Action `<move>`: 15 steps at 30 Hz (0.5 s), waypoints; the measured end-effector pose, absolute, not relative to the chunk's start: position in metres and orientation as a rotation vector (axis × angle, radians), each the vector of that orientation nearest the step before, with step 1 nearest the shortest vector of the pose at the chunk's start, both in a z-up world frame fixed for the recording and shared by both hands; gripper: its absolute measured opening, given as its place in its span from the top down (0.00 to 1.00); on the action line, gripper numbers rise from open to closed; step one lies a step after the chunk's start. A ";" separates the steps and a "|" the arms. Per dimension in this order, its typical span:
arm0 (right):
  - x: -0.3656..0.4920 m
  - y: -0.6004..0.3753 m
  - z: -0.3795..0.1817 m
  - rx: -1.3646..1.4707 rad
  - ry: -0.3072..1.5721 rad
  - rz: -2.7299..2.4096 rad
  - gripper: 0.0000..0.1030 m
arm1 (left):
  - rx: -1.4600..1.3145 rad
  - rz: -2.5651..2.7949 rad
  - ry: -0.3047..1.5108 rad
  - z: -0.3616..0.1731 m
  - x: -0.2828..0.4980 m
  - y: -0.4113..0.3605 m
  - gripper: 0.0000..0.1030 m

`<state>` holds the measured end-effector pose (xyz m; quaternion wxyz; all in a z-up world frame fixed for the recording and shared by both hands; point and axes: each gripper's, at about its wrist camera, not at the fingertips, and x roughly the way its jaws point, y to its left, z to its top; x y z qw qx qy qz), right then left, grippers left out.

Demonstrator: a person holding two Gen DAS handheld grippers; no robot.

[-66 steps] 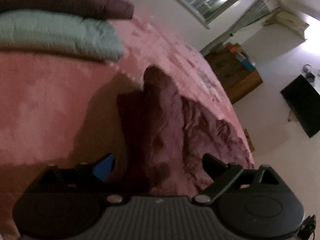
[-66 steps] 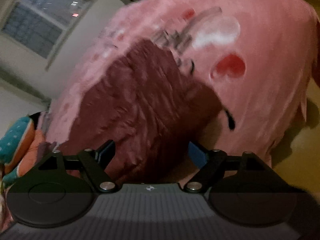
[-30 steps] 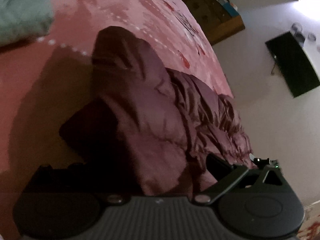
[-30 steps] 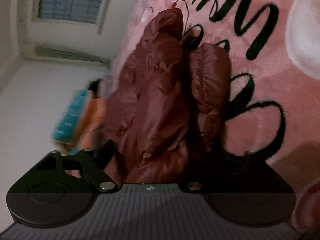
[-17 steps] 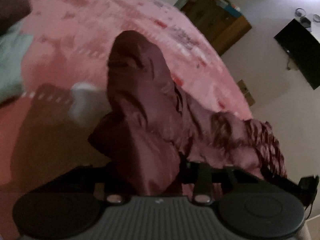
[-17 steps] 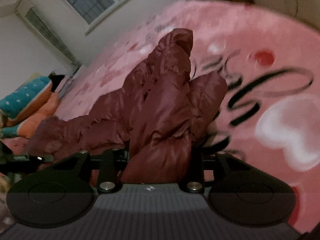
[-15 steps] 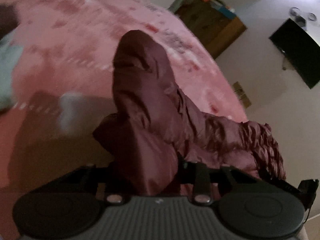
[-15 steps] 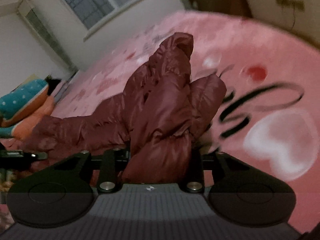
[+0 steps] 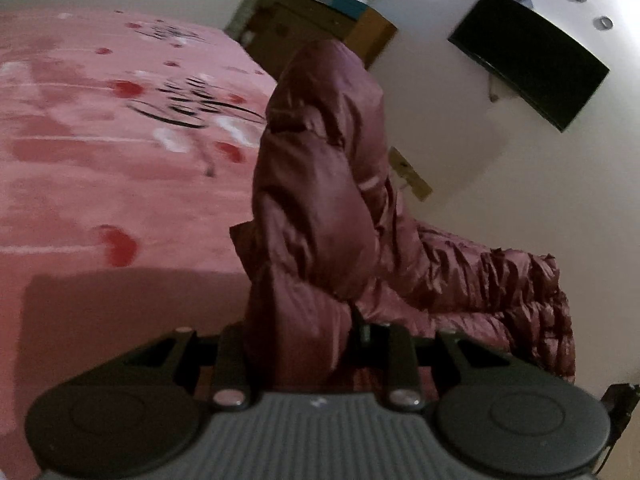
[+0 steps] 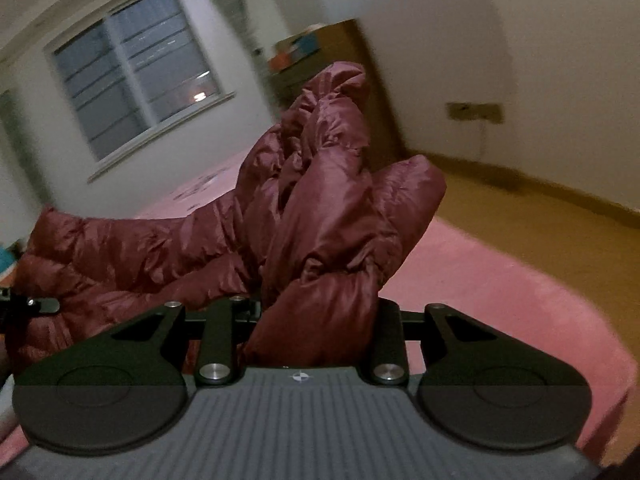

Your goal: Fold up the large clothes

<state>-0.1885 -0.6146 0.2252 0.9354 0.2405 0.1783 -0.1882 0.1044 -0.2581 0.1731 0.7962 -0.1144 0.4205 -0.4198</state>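
My left tool (image 9: 304,332) is clamped on a thick bunch of the maroon puffer jacket (image 9: 320,184), which rises up the frame's centre; the jaws have just been closing on it. My right tool (image 10: 316,320) grips another puffy bunch of the jacket at lower centre, having closed likewise. The rest sags between them above the pink bed (image 9: 100,160), which fills the left of the frame. I judge the slick, padded fabric may creep out of either pinch, since I hold bulk rather than a seam. If it slips, the fold collapses and the hem could drag sideways off the bed's edge.
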 end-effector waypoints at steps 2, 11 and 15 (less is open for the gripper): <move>-0.191 -0.633 0.225 0.484 0.353 -0.441 0.63 | -0.253 -0.920 0.909 0.164 0.109 -0.282 0.73; -0.173 -0.697 0.178 0.562 0.434 -0.550 0.60 | -0.222 -0.827 0.936 0.112 0.125 -0.352 0.69; -0.167 -0.699 0.155 0.549 0.465 -0.601 0.31 | -0.226 -0.761 0.949 0.091 0.130 -0.356 0.57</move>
